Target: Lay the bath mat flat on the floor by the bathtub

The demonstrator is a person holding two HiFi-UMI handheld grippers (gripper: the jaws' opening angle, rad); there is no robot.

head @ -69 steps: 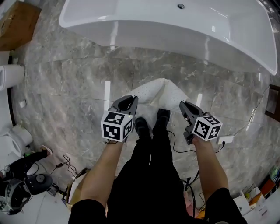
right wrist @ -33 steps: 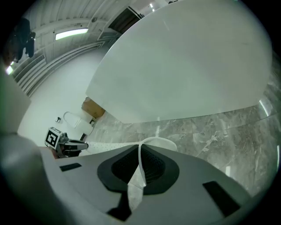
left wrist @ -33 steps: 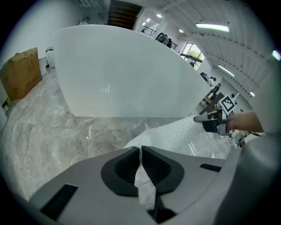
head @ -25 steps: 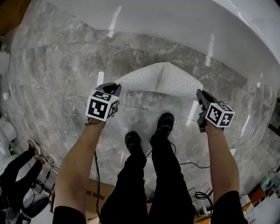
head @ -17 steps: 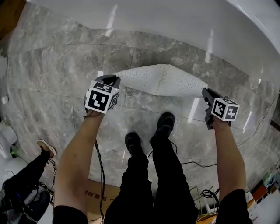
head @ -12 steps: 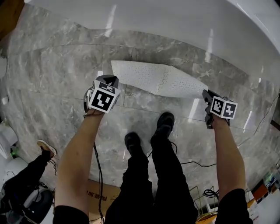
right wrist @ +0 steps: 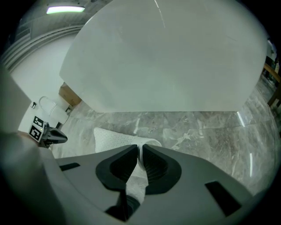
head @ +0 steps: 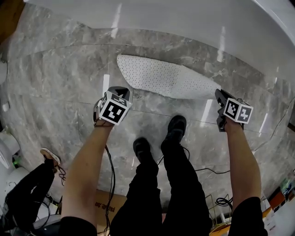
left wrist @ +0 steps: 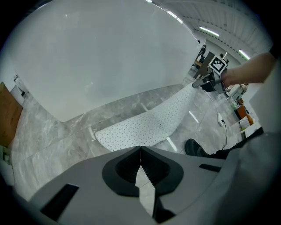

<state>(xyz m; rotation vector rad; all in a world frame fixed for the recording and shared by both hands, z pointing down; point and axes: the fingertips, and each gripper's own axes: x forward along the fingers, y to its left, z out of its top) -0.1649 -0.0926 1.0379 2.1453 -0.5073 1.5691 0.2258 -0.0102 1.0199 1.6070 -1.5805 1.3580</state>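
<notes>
Marble floor [head: 55, 92] beside bathtub [head: 184, 18]: white dotted mat [head: 166, 78] lies mostly spread. Left gripper [head: 123, 90] has fingers closed on mat's near edge; right gripper [head: 217, 94] fingers, just closing, grip the other end.

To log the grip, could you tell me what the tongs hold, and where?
Both hold the mat: left tongs pinch its near-left corner; right tongs, whose jaws have just been closing, pinch its right end.

**Bright, glossy, bent at the edges**

Lit by overhead strip lamps [right wrist: 66, 9], mirrored as white streaks on the polished floor [head: 60, 101]. Washed out across the bathtub [left wrist: 101, 57]. Curved hard by wide lenses, dark-cornered in both gripper views.
</notes>
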